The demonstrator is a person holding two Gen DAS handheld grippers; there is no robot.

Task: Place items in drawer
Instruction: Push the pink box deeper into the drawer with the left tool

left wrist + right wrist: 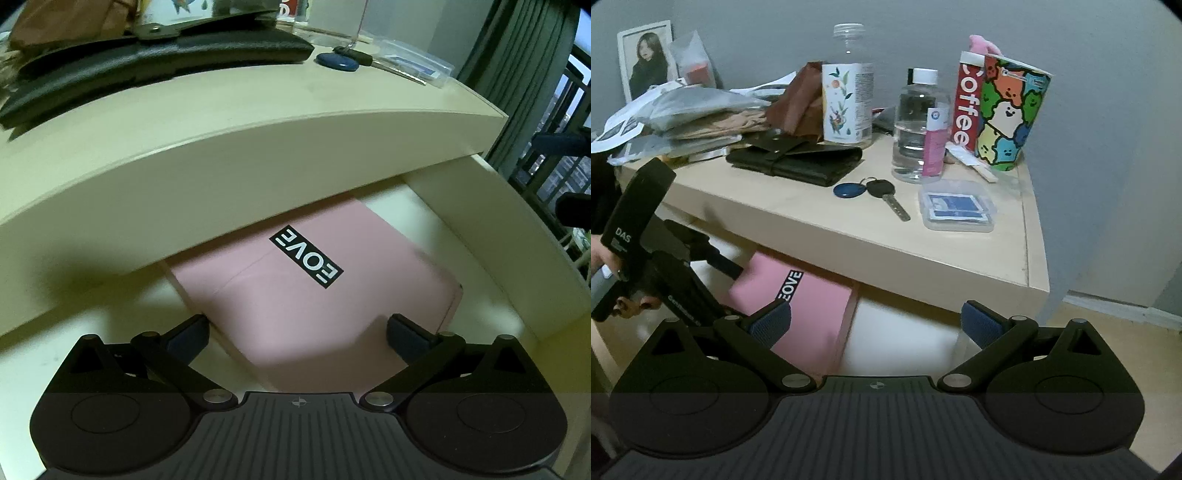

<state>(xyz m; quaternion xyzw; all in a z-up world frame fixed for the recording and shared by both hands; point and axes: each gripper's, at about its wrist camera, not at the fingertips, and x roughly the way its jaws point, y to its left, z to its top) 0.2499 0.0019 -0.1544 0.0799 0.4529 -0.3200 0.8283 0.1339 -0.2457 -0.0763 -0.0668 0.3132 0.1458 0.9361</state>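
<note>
Two grippers are in view, and both have their jaws spread apart with nothing between them. The left gripper (297,332) points into the open drawer (480,236) under the pale wooden table top (229,122), its fingers on either side of the near end of a pink box (314,302) without visibly touching it. The pink box lies flat on the drawer floor, partly tucked under the table top, with a black label (306,256) reading "EOVE" in white letters on its lid. The right gripper (877,321) hangs further back, in front of the drawer's right side, facing the table. On the table top lie a black wallet (798,162), a blue key fob (849,190) joined to a key (886,195), and a clear plastic case (956,205); behind them stand two clear bottles (916,122) and a colourful cartoon cup (1008,110). In the right wrist view a hand (600,254) grips the left tool's handle at the left edge.
</note>
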